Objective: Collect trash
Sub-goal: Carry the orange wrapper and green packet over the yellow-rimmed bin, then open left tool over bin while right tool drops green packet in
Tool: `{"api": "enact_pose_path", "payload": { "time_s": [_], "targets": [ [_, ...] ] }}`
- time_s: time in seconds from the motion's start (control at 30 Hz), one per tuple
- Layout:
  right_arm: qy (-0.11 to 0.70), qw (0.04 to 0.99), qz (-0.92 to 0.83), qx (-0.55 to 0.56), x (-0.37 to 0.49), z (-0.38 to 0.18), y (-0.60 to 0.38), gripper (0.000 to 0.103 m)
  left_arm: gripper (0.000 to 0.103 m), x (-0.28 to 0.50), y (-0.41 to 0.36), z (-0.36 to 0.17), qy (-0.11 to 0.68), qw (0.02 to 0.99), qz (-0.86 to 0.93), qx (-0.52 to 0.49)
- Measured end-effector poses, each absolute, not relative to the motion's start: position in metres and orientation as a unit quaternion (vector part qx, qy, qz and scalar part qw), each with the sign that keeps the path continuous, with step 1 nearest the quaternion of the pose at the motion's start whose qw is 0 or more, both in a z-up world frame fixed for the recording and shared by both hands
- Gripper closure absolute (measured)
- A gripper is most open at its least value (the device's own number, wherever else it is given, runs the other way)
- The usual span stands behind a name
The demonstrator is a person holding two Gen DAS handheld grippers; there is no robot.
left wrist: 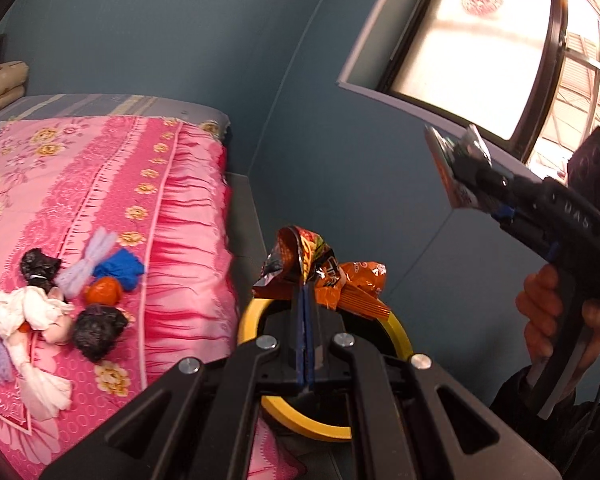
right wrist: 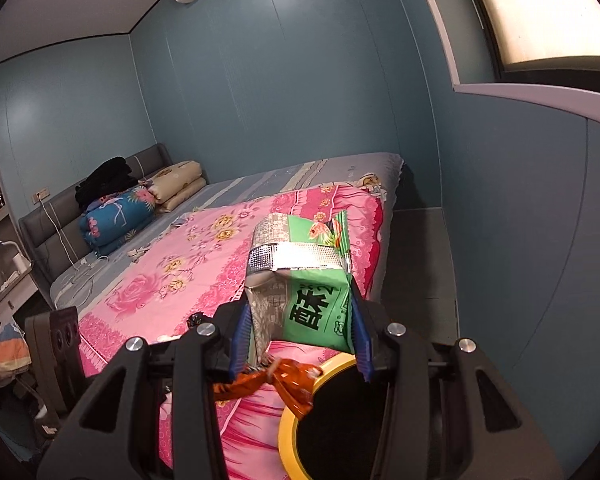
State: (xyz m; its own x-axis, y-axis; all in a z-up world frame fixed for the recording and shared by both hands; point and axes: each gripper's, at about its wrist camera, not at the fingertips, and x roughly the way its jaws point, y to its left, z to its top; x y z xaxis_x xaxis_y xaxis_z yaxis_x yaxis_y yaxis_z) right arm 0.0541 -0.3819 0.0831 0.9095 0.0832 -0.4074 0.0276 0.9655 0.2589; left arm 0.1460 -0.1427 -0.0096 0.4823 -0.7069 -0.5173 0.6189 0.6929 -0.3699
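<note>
In the left wrist view my left gripper (left wrist: 306,294) is shut on a crumpled orange snack wrapper (left wrist: 332,276), just above a black bin with a yellow rim (left wrist: 398,330) beside the bed. The right gripper (left wrist: 458,160) is up at the right, held by a hand (left wrist: 540,312), clamping a packet seen edge-on. In the right wrist view my right gripper (right wrist: 300,320) is shut on a green and silver snack packet (right wrist: 312,292), its blue pads (right wrist: 240,336) pressing both sides. The orange wrapper (right wrist: 278,382) hangs below it over the bin's yellow rim (right wrist: 290,432).
Several pieces of trash lie on the pink floral bedspread (left wrist: 112,184): black crumpled bags (left wrist: 98,330), white tissue (left wrist: 28,312), a blue wad (left wrist: 120,268), an orange ball (left wrist: 104,290). Folded quilts (right wrist: 116,216) sit by the headboard. A blue wall and window (left wrist: 472,52) stand behind the bin.
</note>
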Motion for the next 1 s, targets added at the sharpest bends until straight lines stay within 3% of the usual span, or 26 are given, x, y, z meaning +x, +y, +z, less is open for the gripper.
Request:
{"api": "enact_pose_path", "payload": {
  "time_s": [0.4, 0.63, 0.73, 0.8, 0.87, 1.0],
  "targets": [
    [0.232, 0.958, 0.0, 0.169, 0.073, 0.071, -0.412, 0.062, 0.102, 0.145, -0.19, -0.042, 0.377, 0.83, -0.409, -0.034],
    [0.24, 0.954, 0.005, 0.181, 0.078, 0.067, -0.415, 0.053, 0.102, 0.141, -0.2, -0.045, 0.378, 0.824, -0.421, -0.027],
    [0.237, 0.954, 0.0, 0.183, 0.079, 0.068, -0.42, 0.049, 0.093, 0.14, -0.199, -0.046, 0.378, 0.825, -0.42, -0.027],
    [0.235, 0.954, -0.003, 0.186, 0.078, 0.067, -0.421, 0.047, 0.075, 0.14, -0.197, -0.046, 0.376, 0.827, -0.417, -0.029],
    [0.235, 0.954, -0.006, 0.188, 0.079, 0.067, -0.421, 0.046, 0.065, 0.14, -0.195, -0.046, 0.374, 0.83, -0.413, -0.033],
    [0.235, 0.952, -0.005, 0.195, 0.077, 0.065, -0.423, 0.041, 0.054, 0.141, -0.191, -0.045, 0.374, 0.832, -0.408, -0.038]
  ]
}}
